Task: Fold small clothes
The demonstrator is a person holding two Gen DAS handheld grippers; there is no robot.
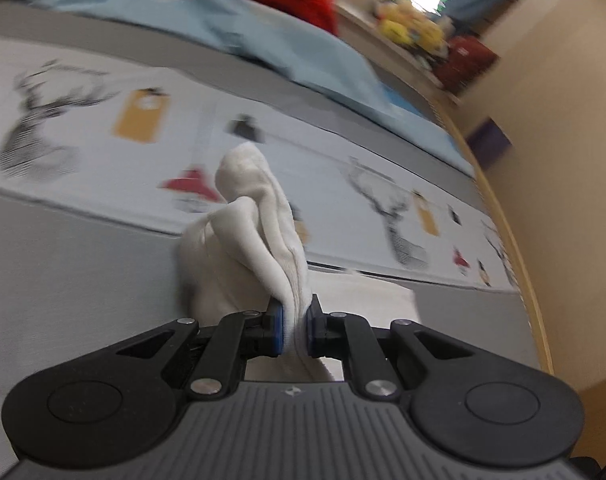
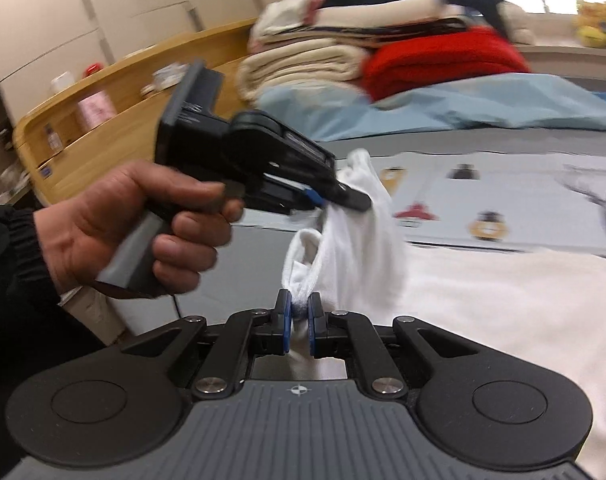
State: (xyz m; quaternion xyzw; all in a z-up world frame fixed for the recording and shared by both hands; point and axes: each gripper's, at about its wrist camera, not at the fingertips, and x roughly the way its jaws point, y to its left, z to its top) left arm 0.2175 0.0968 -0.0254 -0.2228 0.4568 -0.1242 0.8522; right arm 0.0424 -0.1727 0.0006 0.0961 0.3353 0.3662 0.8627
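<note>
A small white sock (image 1: 259,236) hangs lifted above the grey bed surface, bunched into folds. My left gripper (image 1: 295,326) is shut on one end of it, the blue pads pinching the cloth. In the right wrist view the same white sock (image 2: 355,248) stretches between both tools. My right gripper (image 2: 299,322) is shut on its lower end. The left gripper (image 2: 331,200) shows there from the side, carried by a person's hand (image 2: 143,224), clamped on the sock's upper part.
A printed cloth with deer and penguins (image 1: 103,128) lies across the bed. Behind it sit a light blue sheet (image 2: 483,100), a red blanket (image 2: 443,60) and stacked folded blankets (image 2: 311,60). A wooden bed frame (image 2: 115,92) runs along the left. A white towel (image 2: 503,308) lies at right.
</note>
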